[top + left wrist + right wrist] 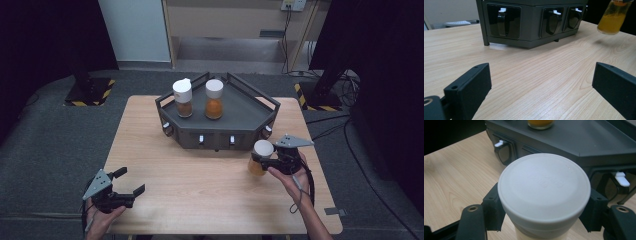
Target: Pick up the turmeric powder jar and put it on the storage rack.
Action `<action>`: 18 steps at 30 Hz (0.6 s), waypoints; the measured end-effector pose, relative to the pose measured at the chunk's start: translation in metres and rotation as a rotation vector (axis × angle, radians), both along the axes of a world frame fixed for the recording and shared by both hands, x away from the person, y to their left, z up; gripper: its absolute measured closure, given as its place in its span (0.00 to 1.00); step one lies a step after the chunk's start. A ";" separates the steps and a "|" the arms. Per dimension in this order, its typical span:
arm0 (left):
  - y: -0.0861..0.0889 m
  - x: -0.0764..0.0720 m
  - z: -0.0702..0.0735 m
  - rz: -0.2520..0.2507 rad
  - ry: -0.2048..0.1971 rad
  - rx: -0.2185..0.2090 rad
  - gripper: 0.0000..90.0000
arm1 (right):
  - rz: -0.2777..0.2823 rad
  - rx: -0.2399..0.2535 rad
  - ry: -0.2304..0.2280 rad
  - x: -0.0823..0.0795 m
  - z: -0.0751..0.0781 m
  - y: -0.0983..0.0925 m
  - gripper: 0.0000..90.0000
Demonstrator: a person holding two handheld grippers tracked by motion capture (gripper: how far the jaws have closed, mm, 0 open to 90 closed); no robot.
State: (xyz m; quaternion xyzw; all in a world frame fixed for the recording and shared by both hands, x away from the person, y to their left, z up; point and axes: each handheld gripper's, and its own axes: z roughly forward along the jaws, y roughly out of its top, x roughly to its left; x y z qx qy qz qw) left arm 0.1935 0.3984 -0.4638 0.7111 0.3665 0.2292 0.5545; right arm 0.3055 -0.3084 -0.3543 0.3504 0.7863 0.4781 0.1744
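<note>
- The right gripper (267,161) is clamping its two black jaws on a spice jar (260,157), gripping it just under the white cap (544,185); in the right gripper view the jaws are pressing in on either side of the jar's neck.
- The jar is holding an orange filling and, in the left gripper view (613,17), is hanging clear of the table (210,200) with its shadow lying on the wood below, so it is being carried, not resting.
- It is sitting just in front of the right corner of the dark rack (250,107), near but apart from it.
- The left gripper (127,184) is waiting near the table's near left corner, its jaws standing wide apart with nothing between them.
- Farther out, two more capped jars are standing upright on the rack's top: one at the left (183,98), one beside it (214,99).
- As a judgement, the step in hand is lifting this third jar toward the rack to join the others.
- The next move is likely calling for raising the jar above the rack's raised rim, keeping it upright, then carrying it inward over a bare part of the top, clear of the two jars already there, before lowering it.
</note>
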 end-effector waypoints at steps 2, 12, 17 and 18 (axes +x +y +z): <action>0.000 0.000 0.000 -0.001 0.000 0.000 0.01 | 0.013 -0.006 -0.002 0.002 0.005 0.002 0.37; -0.001 0.000 0.000 -0.003 0.000 0.003 0.01 | 0.067 -0.018 0.000 0.012 0.027 0.014 0.37; 0.000 0.000 0.000 -0.003 0.001 0.003 0.01 | 0.086 -0.011 0.004 0.017 0.039 0.017 0.37; -0.001 0.000 0.000 -0.003 0.001 0.002 0.01 | 0.088 -0.012 0.004 0.018 0.042 0.018 0.37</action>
